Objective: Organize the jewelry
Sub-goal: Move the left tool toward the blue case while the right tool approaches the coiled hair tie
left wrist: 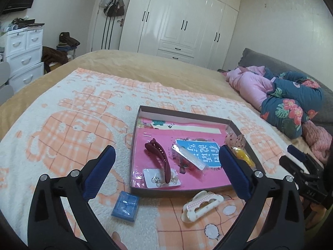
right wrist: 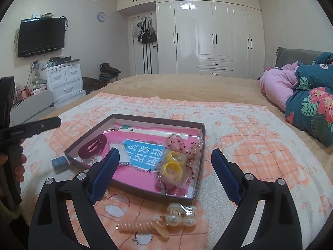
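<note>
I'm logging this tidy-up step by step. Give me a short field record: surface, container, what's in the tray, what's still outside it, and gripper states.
surface: patterned blanket on a bed
container: shallow tray, open
in tray: dark red hair clip, earring card, yellow rings in a bag
outside tray: blue box, white hair clip, pearl hair clip, coil hair tie
left gripper: open, empty
right gripper: open, empty

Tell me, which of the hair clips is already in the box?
The dark red hair claw. It lies inside the cardboard tray, partly over an earring card. The white dotted claw clip and the pearl claw clip lie outside it, on the blanket.
</note>
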Demonstrator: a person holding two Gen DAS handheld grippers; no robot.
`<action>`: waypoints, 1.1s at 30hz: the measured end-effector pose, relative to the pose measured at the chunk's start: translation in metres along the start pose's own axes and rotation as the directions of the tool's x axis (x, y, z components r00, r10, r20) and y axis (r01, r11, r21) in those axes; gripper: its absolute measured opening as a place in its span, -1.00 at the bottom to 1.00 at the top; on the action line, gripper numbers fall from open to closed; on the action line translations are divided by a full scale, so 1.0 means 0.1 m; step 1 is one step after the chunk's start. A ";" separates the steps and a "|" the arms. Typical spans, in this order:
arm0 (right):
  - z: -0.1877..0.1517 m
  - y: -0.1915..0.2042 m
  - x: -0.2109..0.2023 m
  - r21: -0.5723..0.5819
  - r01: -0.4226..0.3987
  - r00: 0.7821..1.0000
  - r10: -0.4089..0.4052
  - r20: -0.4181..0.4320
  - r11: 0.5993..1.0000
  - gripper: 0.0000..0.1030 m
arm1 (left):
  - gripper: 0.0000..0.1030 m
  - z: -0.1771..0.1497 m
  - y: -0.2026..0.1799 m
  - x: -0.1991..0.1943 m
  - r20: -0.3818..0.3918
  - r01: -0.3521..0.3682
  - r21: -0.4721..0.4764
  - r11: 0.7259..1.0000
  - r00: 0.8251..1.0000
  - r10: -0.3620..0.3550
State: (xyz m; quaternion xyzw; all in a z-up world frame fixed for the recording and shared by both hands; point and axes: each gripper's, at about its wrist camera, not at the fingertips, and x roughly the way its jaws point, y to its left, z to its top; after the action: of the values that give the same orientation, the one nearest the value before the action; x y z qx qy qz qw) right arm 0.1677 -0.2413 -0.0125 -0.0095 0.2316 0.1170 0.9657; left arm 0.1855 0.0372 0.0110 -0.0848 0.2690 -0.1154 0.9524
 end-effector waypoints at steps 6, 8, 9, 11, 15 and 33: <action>-0.11 0.12 -0.03 -0.020 -0.020 1.000 0.019 -0.016 1.000 0.69 | 0.77 0.01 -0.02 -0.13 0.026 0.010 0.009 1.000 1.000 -0.011; -0.12 0.18 -0.03 -0.043 -0.027 0.999 0.026 -0.021 0.999 0.69 | 0.77 0.01 -0.03 -0.15 0.034 0.012 0.013 1.000 0.999 -0.013; -0.12 0.22 -0.05 -0.057 -0.029 0.999 0.029 -0.015 0.998 0.69 | 0.77 -0.01 -0.03 -0.15 0.033 0.015 0.014 1.000 0.999 -0.016; -0.13 0.26 -0.10 -0.071 -0.040 0.999 0.040 -0.001 0.997 0.69 | 0.77 -0.04 -0.04 -0.16 0.027 0.010 0.014 1.000 1.000 -0.010; -0.20 0.32 -0.15 -0.074 -0.066 0.998 0.064 -0.021 0.995 0.69 | 0.77 -0.15 -0.07 -0.21 0.010 0.006 0.034 0.999 1.000 -0.006; -0.53 0.57 -0.40 -0.091 -0.122 0.988 0.112 -0.104 0.988 0.69 | 0.77 -0.45 -0.13 -0.42 -0.036 -0.006 0.079 0.997 0.999 0.009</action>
State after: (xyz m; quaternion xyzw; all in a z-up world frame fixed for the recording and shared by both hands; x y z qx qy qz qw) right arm 0.0962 -0.1982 -0.0393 -0.0485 0.2730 0.1839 0.9430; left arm 0.1246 0.0314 -0.0030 -0.0443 0.2817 -0.1238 0.9504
